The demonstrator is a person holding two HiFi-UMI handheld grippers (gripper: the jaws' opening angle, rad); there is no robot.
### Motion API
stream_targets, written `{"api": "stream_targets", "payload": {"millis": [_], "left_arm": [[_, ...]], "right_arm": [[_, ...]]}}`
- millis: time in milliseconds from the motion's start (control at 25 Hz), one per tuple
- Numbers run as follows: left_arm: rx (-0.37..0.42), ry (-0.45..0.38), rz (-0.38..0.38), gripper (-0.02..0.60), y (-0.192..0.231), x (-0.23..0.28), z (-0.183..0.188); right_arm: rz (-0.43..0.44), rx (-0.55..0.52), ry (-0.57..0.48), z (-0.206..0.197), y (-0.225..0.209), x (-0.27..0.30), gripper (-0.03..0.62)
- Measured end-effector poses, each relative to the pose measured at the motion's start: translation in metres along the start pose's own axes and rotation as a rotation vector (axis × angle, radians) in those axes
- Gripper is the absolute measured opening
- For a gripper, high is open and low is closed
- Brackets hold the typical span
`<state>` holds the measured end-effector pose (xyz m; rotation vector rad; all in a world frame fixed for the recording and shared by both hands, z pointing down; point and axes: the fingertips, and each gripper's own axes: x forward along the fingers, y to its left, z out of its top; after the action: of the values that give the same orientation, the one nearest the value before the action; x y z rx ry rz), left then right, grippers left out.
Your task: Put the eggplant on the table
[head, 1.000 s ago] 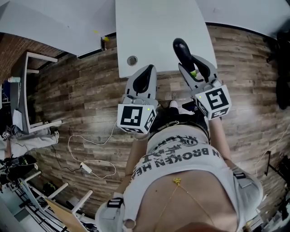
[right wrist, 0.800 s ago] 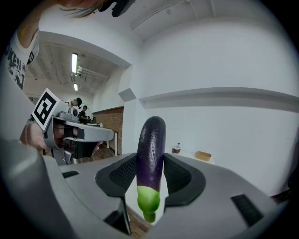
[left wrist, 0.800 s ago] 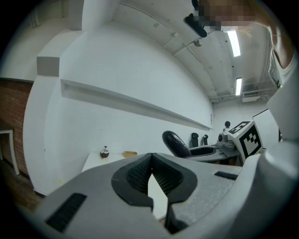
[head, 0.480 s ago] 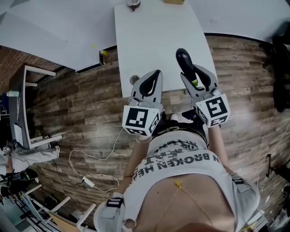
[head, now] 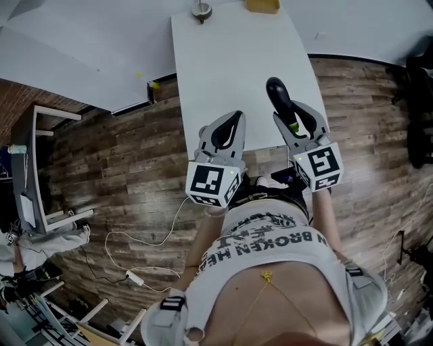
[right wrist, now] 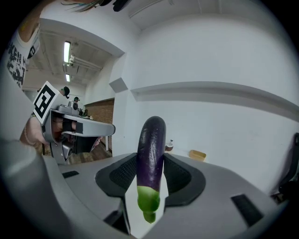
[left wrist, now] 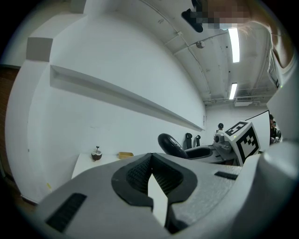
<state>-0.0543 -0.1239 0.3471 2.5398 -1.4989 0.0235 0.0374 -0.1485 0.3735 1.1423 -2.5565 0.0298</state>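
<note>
The right gripper [head: 289,116] pinches the eggplant [head: 278,95] just over the table's [head: 223,61] near edge. Released here, it might roll off. The left gripper [head: 229,126] is pressed together, empty.

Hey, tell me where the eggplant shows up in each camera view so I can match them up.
Head view: eggplant right of centre, over the near end of the table.
Left gripper view: eggplant is the dark shape right of centre.
Right gripper view: eggplant dead centre, upright between the jaws.
Shared landmark: yellow block at the table's far end.
</note>
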Motion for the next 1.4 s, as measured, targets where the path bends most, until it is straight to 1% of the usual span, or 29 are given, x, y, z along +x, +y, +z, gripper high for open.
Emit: {"api": "stream_targets", "payload": {"millis": [200,560,720,1000,1200,1400], "left_arm": [[-0.012,0.006,-0.018,0.006,0.014,0.012,-0.002],[-0.016,0.018,-0.069,0.006,0.040,0.026,0.000],[-0.017,0.022,-0.090,0.006,0.053,0.026,-0.002],[-0.021,0.036,-0.107,0.006,0.075,0.022,-0.007],[-0.023,0.047,-0.095,0.006,0.074,0.024,-0.012],[-0.030,0.047,-0.046,0.006,0.071,0.033,-0.011]], "right_arm": [[-0.004,-0.027,0.017,0.001,-0.001,0.020,0.175],[-0.022,-0.026,0.074,-0.005,0.003,0.050,0.175],[-0.035,-0.021,0.113,-0.012,0.007,0.062,0.175],[-0.037,-0.026,0.145,-0.018,0.019,0.082,0.175],[-0.015,-0.036,0.182,-0.034,0.014,0.089,0.175],[0.040,-0.069,0.210,-0.044,0.000,0.099,0.175]]}}
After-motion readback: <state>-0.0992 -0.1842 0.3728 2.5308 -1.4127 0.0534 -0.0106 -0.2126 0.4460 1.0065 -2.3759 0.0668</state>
